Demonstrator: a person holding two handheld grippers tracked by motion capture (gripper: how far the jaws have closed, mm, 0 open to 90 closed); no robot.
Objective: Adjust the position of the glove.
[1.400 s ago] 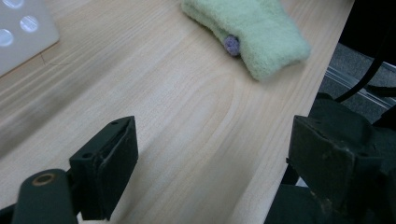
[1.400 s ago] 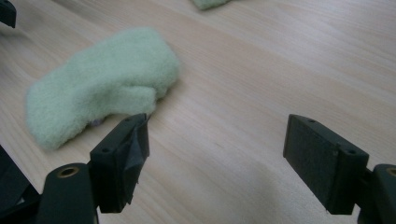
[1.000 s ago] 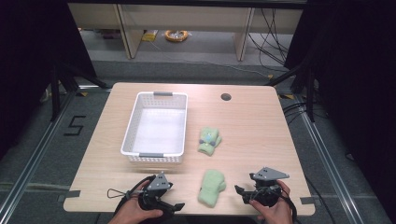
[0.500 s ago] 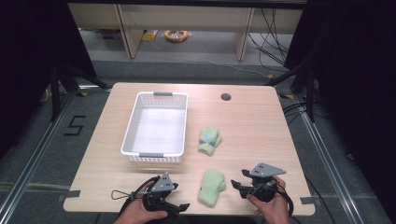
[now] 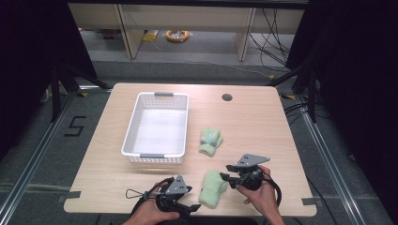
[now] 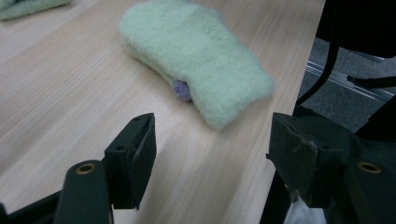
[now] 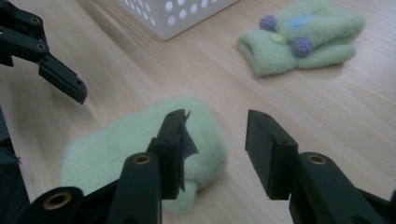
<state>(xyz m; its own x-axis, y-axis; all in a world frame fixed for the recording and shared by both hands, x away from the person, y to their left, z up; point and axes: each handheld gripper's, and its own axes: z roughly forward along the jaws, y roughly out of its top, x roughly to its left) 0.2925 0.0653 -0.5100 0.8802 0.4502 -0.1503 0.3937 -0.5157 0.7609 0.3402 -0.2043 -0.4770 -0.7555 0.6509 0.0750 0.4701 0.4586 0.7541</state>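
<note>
Both grippers closed in on the near-edge green mitten (image 5: 212, 188): left gripper (image 5: 187, 207) jaws narrowing but still wide, right gripper (image 5: 227, 177) half-closed, neither gripping; a two-handed pickup looks imminent.

Your left hand (image 5: 149, 213) comes in from the bottom edge and holds the left gripper (image 5: 193, 206) low over the table, jaws pointing to the right in the high view. Its jaws have just been closing, yet in the left gripper view they stand well apart with nothing between the pads. Your right hand (image 5: 261, 197) holds the right gripper (image 5: 225, 172) opposite, jaws pointing left (towards the other gripper), its grey plate on top and the cable looping round your wrist. Its jaws have just been closing too; in the right gripper view a clear gap remains and the pads press on nothing.
</note>
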